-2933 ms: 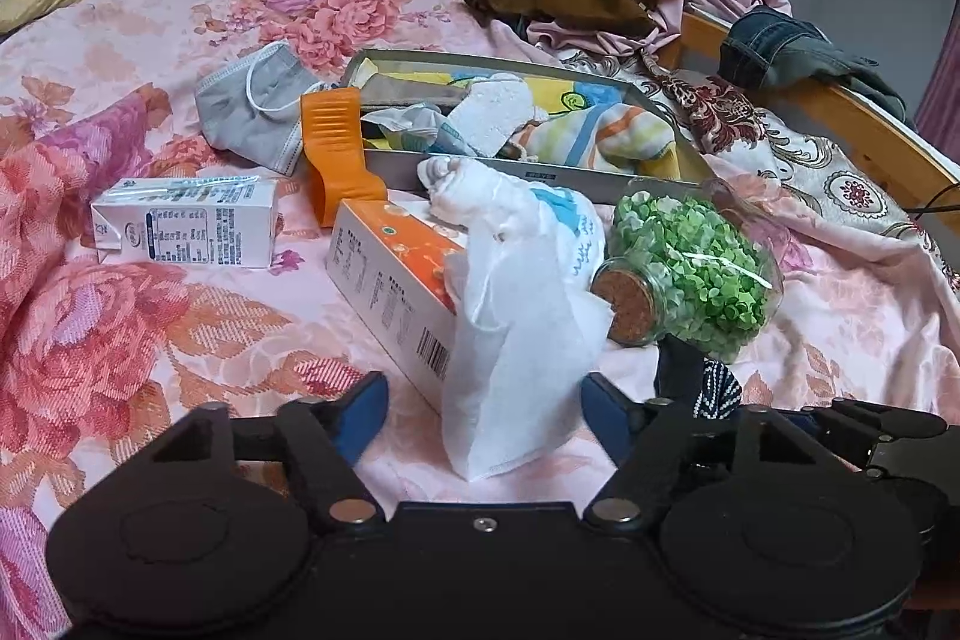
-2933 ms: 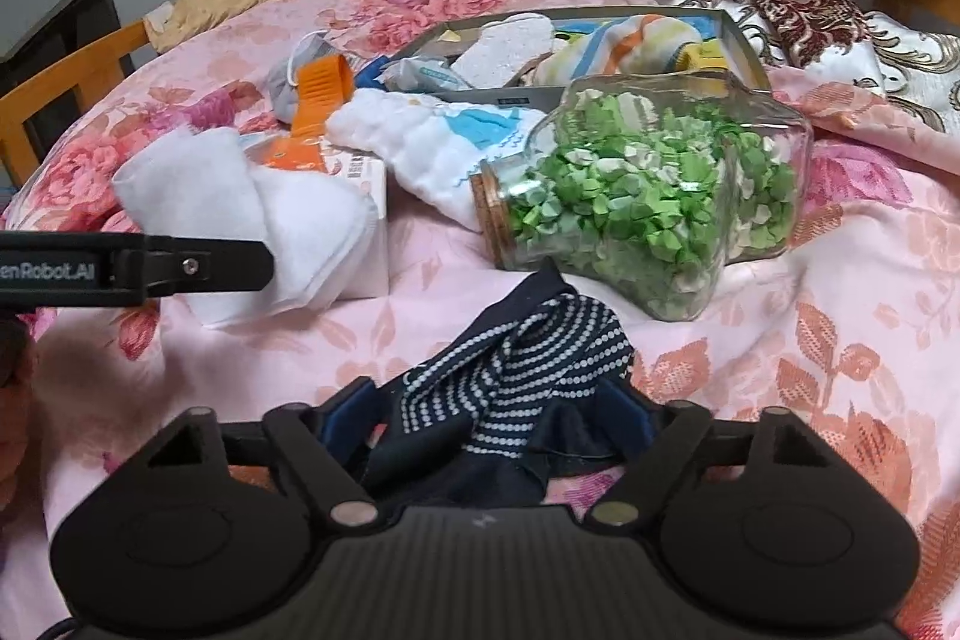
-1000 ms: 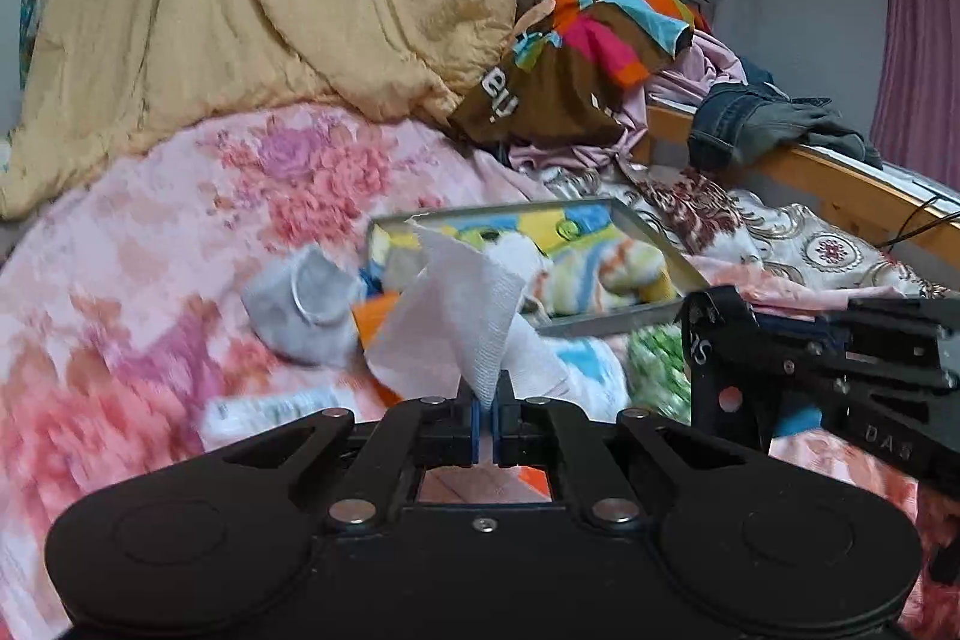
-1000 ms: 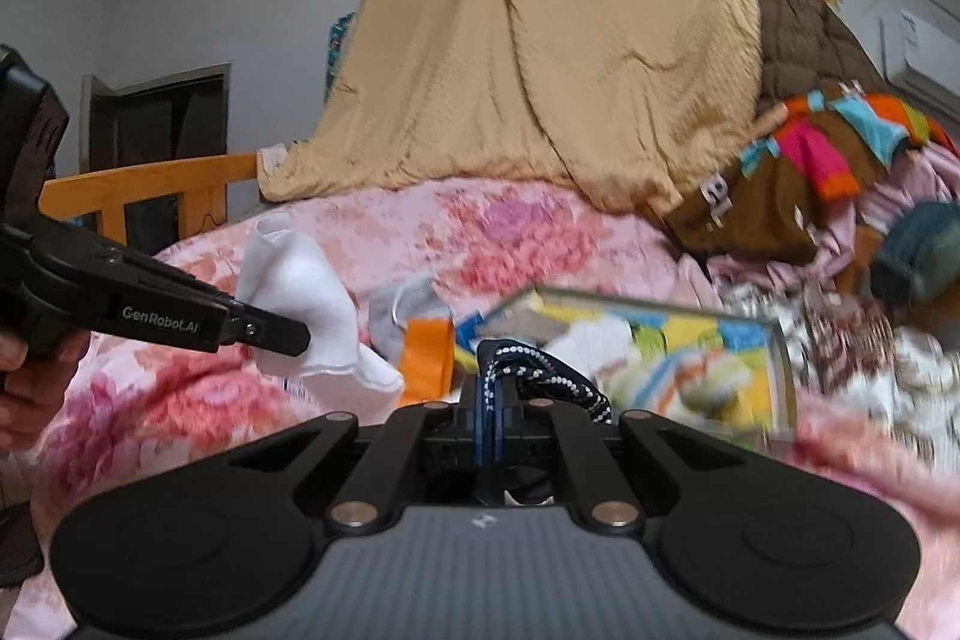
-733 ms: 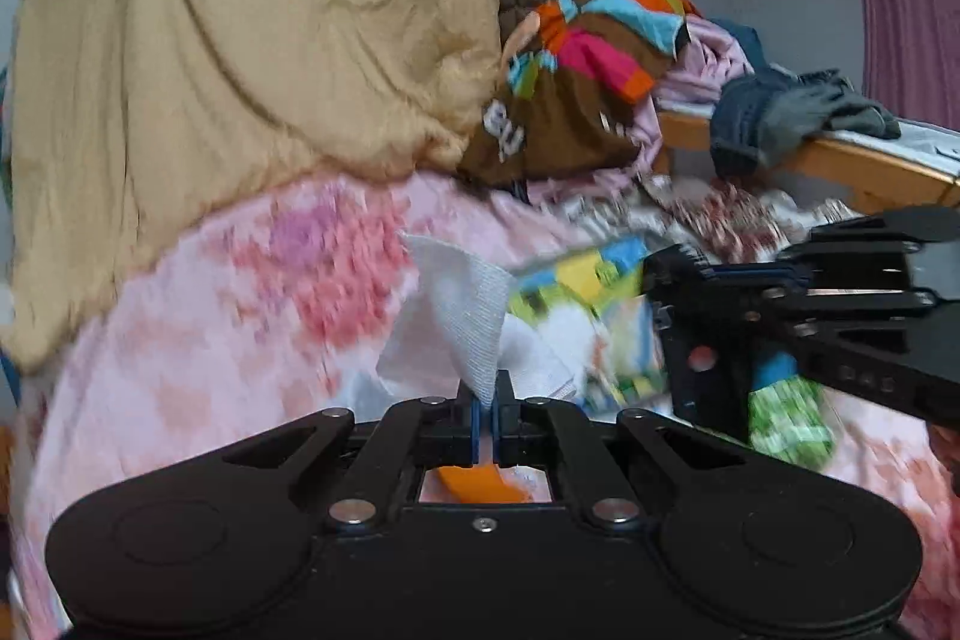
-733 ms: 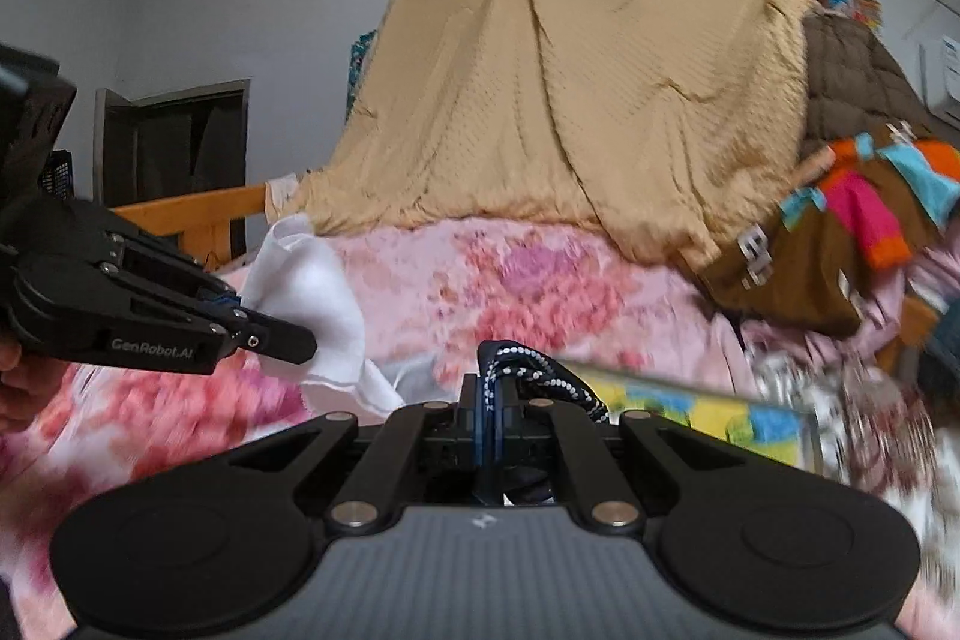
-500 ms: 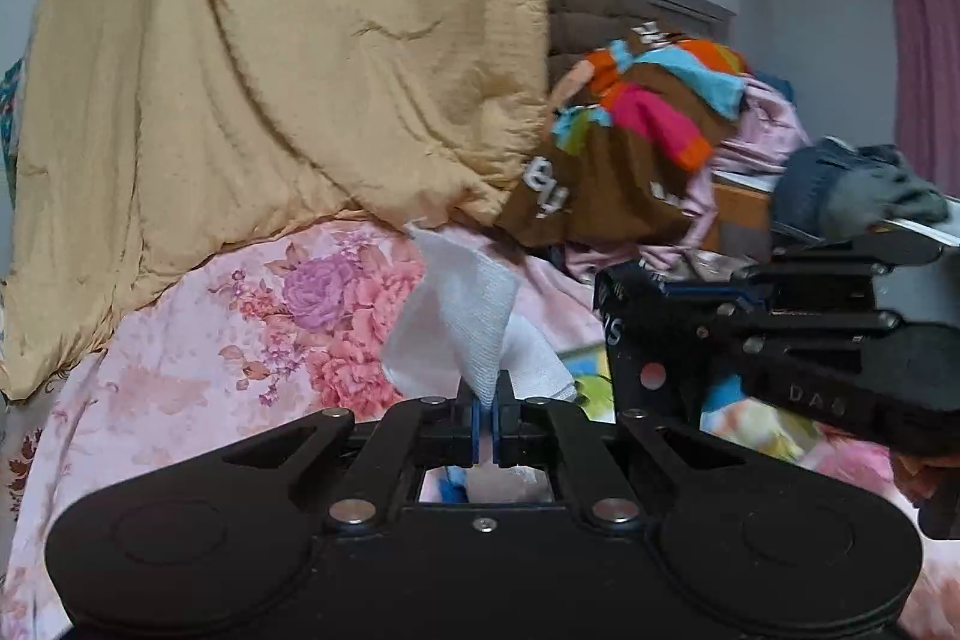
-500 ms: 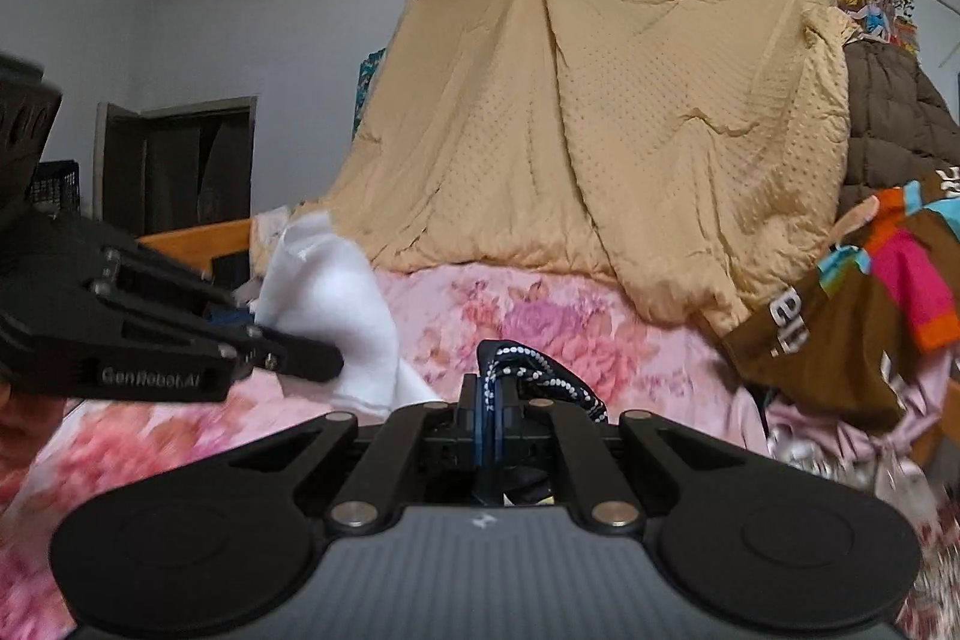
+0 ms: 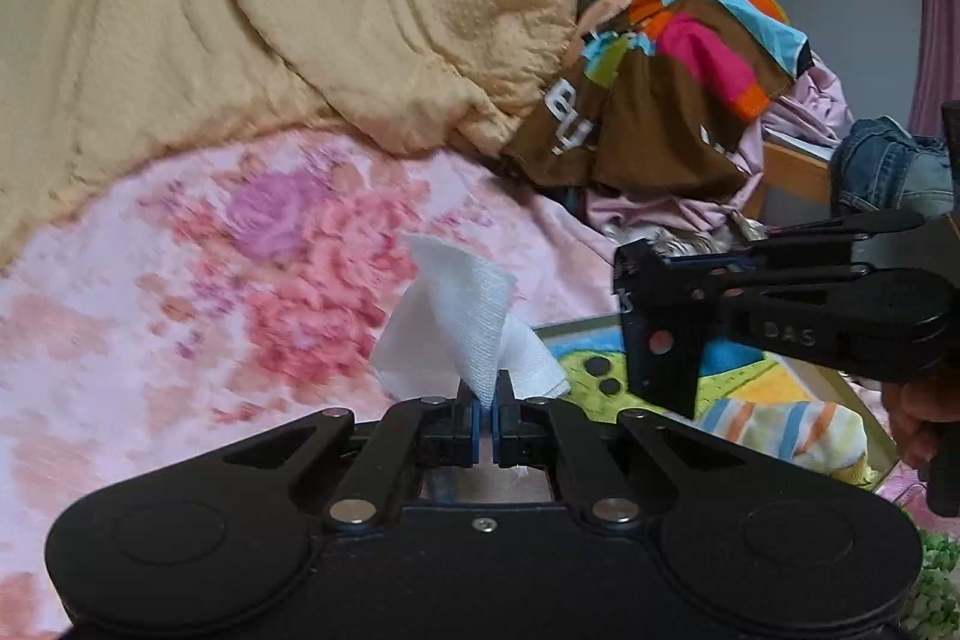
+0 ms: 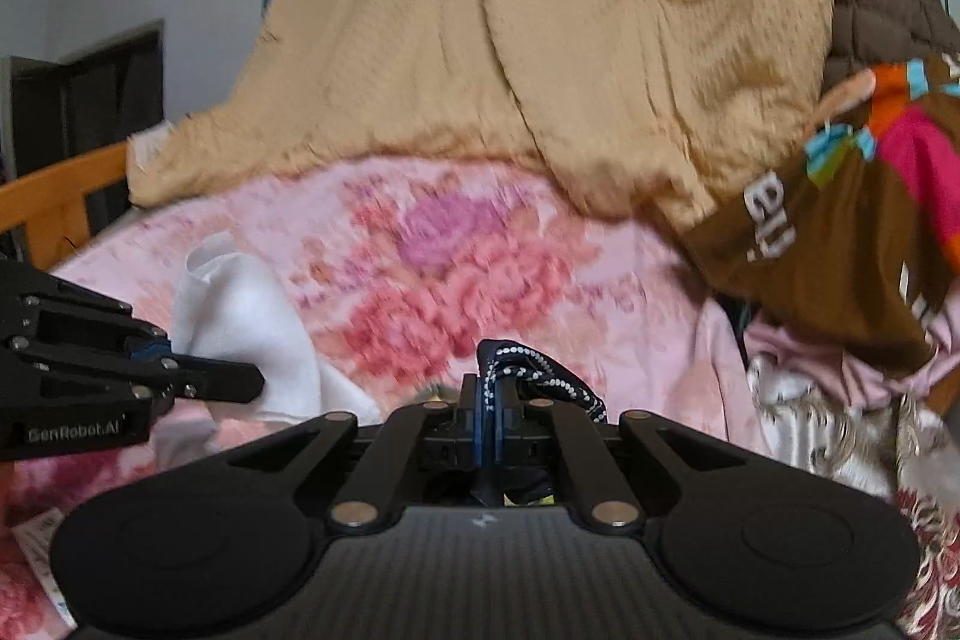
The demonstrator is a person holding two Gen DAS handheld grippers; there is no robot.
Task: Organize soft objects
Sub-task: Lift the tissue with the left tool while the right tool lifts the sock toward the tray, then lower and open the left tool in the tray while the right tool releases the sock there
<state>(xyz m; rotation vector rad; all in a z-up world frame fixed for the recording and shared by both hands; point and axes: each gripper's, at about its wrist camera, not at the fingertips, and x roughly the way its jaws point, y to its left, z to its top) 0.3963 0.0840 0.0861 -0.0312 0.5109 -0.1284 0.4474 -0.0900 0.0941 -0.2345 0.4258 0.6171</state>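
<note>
Just beyond, floral bedspread (image 9: 180, 340), yellow quilt (image 9: 300, 10), heaped clothes (image 9: 660, 100).

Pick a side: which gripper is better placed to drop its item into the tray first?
Right, probably. The right gripper with its dark sock hangs over the tray; the left gripper with its white cloth sits nearer.

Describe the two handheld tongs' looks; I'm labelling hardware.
Both are matte black linkage bodies with silver pivot pins and blue pads. The left tongs read "GenRobot.AI" on the side; the right tongs show "DAS" lettering and a ribbed top plate.
</note>
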